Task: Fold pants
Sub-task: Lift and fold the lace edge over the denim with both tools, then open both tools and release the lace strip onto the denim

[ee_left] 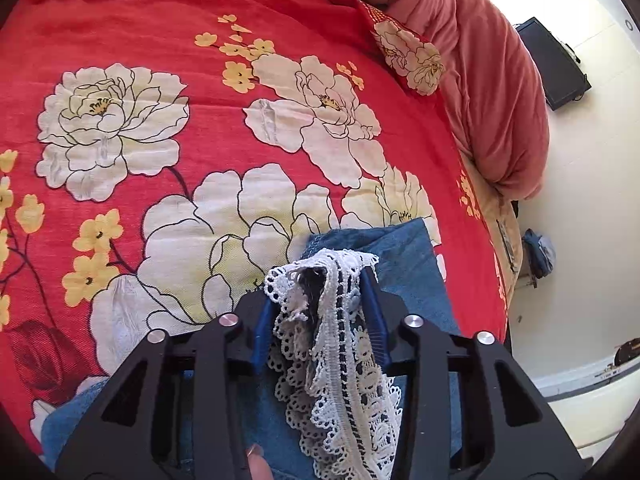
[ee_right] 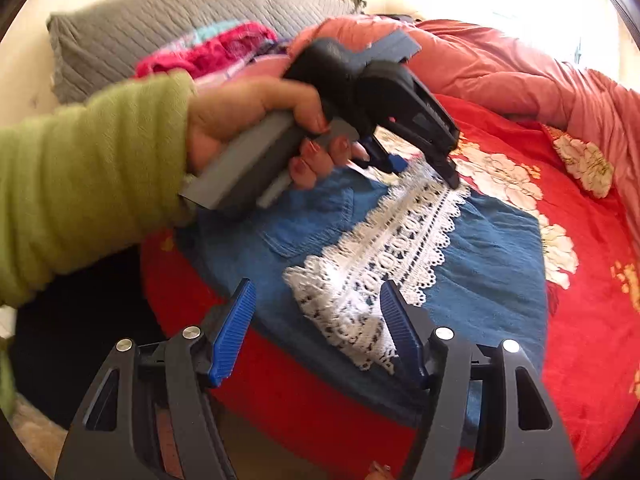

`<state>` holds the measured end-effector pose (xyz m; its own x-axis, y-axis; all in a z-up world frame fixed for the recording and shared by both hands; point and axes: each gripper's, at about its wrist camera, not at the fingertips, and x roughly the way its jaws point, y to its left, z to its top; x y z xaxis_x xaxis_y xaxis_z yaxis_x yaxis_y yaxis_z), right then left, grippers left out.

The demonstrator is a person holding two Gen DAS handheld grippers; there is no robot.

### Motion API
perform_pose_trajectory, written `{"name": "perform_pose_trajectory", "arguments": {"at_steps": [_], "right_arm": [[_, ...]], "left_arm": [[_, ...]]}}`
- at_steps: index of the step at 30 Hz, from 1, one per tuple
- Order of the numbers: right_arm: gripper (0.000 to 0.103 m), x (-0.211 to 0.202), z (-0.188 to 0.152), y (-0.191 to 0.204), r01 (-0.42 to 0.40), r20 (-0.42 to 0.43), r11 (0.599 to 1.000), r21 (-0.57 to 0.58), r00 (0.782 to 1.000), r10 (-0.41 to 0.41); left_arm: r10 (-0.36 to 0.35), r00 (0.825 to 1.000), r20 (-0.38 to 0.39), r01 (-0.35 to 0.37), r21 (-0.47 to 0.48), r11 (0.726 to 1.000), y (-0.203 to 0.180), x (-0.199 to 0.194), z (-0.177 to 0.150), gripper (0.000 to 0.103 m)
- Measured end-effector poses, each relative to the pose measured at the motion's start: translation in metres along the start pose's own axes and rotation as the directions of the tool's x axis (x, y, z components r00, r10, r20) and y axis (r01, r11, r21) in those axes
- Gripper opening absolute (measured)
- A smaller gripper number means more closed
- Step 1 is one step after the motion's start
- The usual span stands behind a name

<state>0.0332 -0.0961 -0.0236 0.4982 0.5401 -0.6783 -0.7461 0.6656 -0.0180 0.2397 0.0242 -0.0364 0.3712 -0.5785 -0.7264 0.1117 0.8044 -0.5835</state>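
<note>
Blue denim pants (ee_right: 492, 256) with a white lace trim (ee_right: 384, 256) lie on a red floral bedspread (ee_right: 592, 320). In the left wrist view the left gripper (ee_left: 322, 280) is shut on a bunched fold of the lace trim (ee_left: 340, 360), with the denim (ee_left: 404, 252) under it. The right wrist view shows the same left gripper (ee_right: 428, 172) at the lace's far end, held by a hand in a green sleeve (ee_right: 80, 184). The right gripper (ee_right: 316, 286) is open above the lace's near end. Its blue pads (ee_right: 234, 332) stand wide apart and press on nothing.
A bunched pink-red quilt (ee_left: 492, 92) lies along the bed's far side. A grey quilted pillow (ee_right: 160, 20) and a pile of pink clothes (ee_right: 216, 50) are at the head. The bed edge drops to a pale floor (ee_left: 592, 200) with a black flat object (ee_left: 556, 64).
</note>
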Motion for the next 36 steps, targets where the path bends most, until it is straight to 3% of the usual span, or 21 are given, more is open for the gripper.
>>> {"name": "perform_pose_trajectory", "arguments": {"at_steps": [2,3,4,5,9,12,15,19,22,25,27,30,32,36], "right_arm": [[0.046,0.013,0.001,-0.004,0.049,-0.036,0.999,0.016,0.998,-0.048],[0.036,0.015,0.0,-0.007,0.054,-0.039,0.998,0.022,0.998,-0.053],[0.019,0.017,0.0,-0.009,0.059,-0.04,0.998,0.026,0.997,-0.058],[0.015,0.017,0.0,-0.011,0.041,-0.037,0.999,0.033,0.999,-0.04],[0.015,-0.002,-0.001,-0.028,-0.077,0.036,0.991,0.11,0.997,0.074],[0.016,0.001,-0.002,-0.025,-0.124,0.031,0.987,0.104,0.992,0.122],[0.024,0.014,-0.003,-0.016,-0.124,-0.014,0.989,0.077,0.992,0.125],[0.04,0.012,-0.002,-0.01,-0.153,-0.007,0.987,0.055,0.988,0.154],[0.046,-0.003,-0.002,-0.008,-0.213,0.041,0.975,0.06,0.977,0.211],[0.052,-0.027,0.001,-0.019,-0.27,0.145,0.958,0.093,0.956,0.256],[0.052,-0.039,0.0,-0.028,-0.251,0.194,0.961,0.116,0.955,0.226],[0.052,-0.047,0.001,-0.043,-0.083,0.191,0.989,0.125,0.98,0.059],[0.052,-0.044,-0.001,-0.055,0.012,0.146,0.987,0.157,0.989,-0.036],[0.052,-0.033,-0.008,-0.076,0.022,0.075,0.963,0.27,0.996,-0.044]], "left_arm": [[0.007,1.0,0.0,-0.007,0.002,1.0,-0.001,0.0,0.0,0.025],[0.009,1.0,0.002,-0.009,0.001,1.0,-0.001,-0.001,-0.001,0.022],[0.007,1.0,0.003,-0.007,-0.001,1.0,-0.002,-0.002,-0.001,0.02],[0.006,1.0,0.006,-0.006,-0.001,1.0,-0.003,-0.005,-0.001,0.019],[-0.009,0.999,0.037,0.008,0.022,1.0,-0.009,-0.025,-0.005,0.017],[0.05,0.998,0.027,-0.051,0.016,0.999,-0.004,-0.03,-0.009,0.017],[0.081,0.997,0.001,-0.081,-0.008,0.997,0.006,-0.021,-0.011,0.017],[0.106,0.994,-0.005,-0.106,-0.009,0.994,0.013,-0.01,-0.011,0.028],[0.102,0.995,0.01,-0.102,-0.019,0.995,0.015,-0.015,-0.01,0.033],[0.12,0.991,0.056,-0.119,-0.022,0.993,0.014,-0.028,-0.008,0.034],[0.134,0.986,0.095,-0.132,-0.019,0.991,0.011,-0.04,-0.008,0.034],[0.139,0.979,0.152,-0.141,0.007,0.99,-0.002,-0.058,-0.012,0.035],[0.129,0.975,0.179,-0.138,0.042,0.99,-0.016,-0.066,-0.02,0.037],[0.127,0.971,0.202,-0.155,0.127,0.98,-0.044,-0.069,-0.042,0.038]]}}
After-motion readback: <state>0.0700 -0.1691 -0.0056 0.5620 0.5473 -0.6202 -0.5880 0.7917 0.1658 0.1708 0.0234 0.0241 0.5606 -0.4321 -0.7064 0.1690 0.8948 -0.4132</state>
